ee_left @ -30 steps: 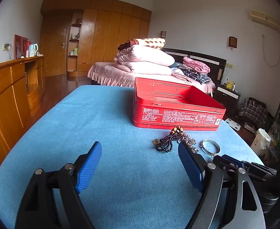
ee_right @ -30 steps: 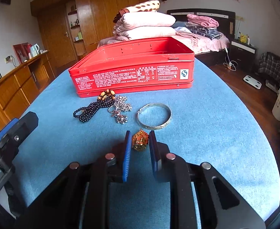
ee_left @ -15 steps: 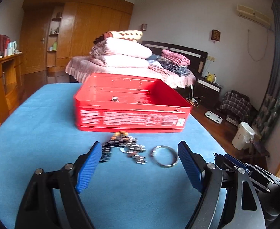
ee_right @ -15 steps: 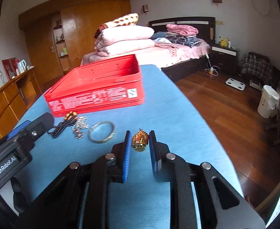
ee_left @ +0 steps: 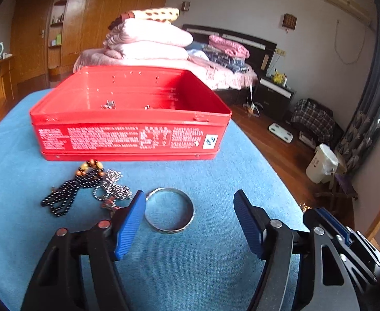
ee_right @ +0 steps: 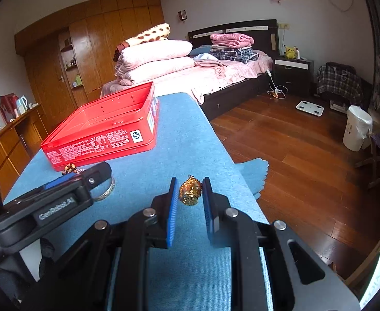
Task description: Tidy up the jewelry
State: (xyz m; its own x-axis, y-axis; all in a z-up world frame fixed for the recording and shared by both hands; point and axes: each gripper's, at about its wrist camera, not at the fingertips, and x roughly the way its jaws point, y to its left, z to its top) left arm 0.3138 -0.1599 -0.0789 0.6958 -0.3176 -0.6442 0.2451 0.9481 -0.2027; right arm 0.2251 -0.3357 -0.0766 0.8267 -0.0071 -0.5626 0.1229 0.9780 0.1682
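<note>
Left wrist view: the left gripper (ee_left: 190,208) hangs spread wide over the blue cloth-covered table (ee_left: 215,272), holding nothing. A plain silver metal bangle (ee_left: 169,213) lies between its blue pads, with a dark beaded bracelet (ee_left: 69,193) and silver chain necklace (ee_left: 113,185) just left, before the open red rectangular metal tin (ee_left: 130,132).

Right wrist view: the right gripper (ee_right: 188,194) pinches a small ornate gold pendant (ee_right: 189,191) near the table's right edge, apart from the tin.

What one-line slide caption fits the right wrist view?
Right gripper holds a gold pendant over the blue table, red tin open beyond.
</note>
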